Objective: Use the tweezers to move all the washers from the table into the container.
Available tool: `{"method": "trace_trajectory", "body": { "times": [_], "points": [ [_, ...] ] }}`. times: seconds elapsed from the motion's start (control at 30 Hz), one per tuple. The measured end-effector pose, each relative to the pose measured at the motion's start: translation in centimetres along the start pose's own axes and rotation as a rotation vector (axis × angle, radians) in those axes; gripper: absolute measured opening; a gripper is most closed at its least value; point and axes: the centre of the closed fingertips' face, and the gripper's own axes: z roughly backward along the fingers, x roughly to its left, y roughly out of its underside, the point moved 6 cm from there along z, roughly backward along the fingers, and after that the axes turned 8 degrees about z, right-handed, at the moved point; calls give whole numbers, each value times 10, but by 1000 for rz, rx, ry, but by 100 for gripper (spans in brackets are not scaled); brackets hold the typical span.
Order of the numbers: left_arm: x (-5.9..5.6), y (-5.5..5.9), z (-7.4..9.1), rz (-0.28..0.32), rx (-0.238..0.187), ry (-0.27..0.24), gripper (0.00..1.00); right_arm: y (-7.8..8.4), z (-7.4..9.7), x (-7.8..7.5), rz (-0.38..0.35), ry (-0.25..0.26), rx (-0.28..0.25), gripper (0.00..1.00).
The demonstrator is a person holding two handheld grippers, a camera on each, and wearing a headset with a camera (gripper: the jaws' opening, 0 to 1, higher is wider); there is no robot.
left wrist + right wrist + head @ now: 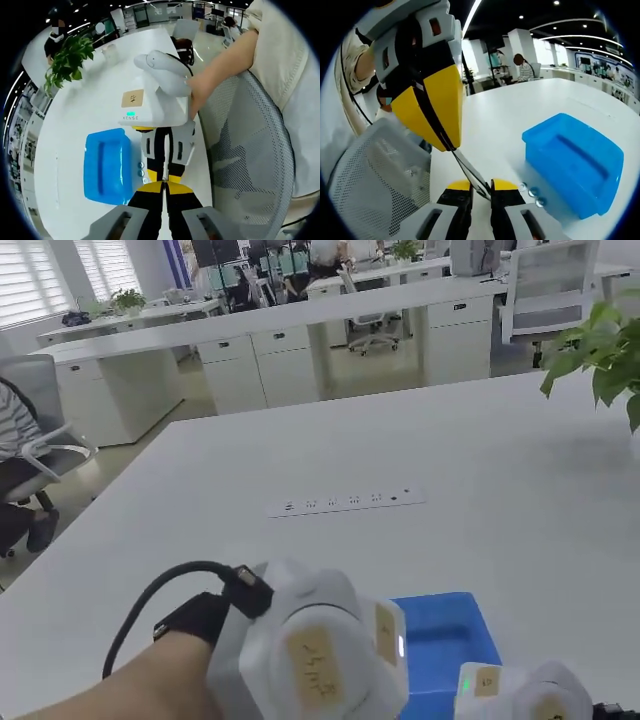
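Thin metal tweezers (469, 172): spanned between both tools, probably to reseat the grip. Left gripper (164, 189): fingers together on one end. Right gripper (481, 189): fingers clamped on the other. Three small silver washers (533, 192): on white tabletop (510, 125), just beside blue plastic container (575, 160).

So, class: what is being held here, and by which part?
Slim metal tweezers: left gripper pinches one end, right gripper the other.

Blue container (572, 160), silver washers (533, 191) (shiny), white table (480, 460), green plant (600, 350), grey tweezers (470, 175).
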Motion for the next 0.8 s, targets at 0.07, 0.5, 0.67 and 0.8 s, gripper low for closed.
{"method": "trace_trajectory", "body": {
  "times": [0.07,0.5,0.67,0.8],
  "points": [
    [-5,-1,-1,-10,-1,10,0,1,2,5,1,-8,6,10],
    [-24,0,-5,28,-42,80,0,7,7,32,51,-46,73,9],
    [-28,0,-6,19,-44,92,0,8,8,34,58,-47,75,11],
    [-26,1,-6,13,-35,86,0,6,7,38,92,-60,72,18]
  ]
}}
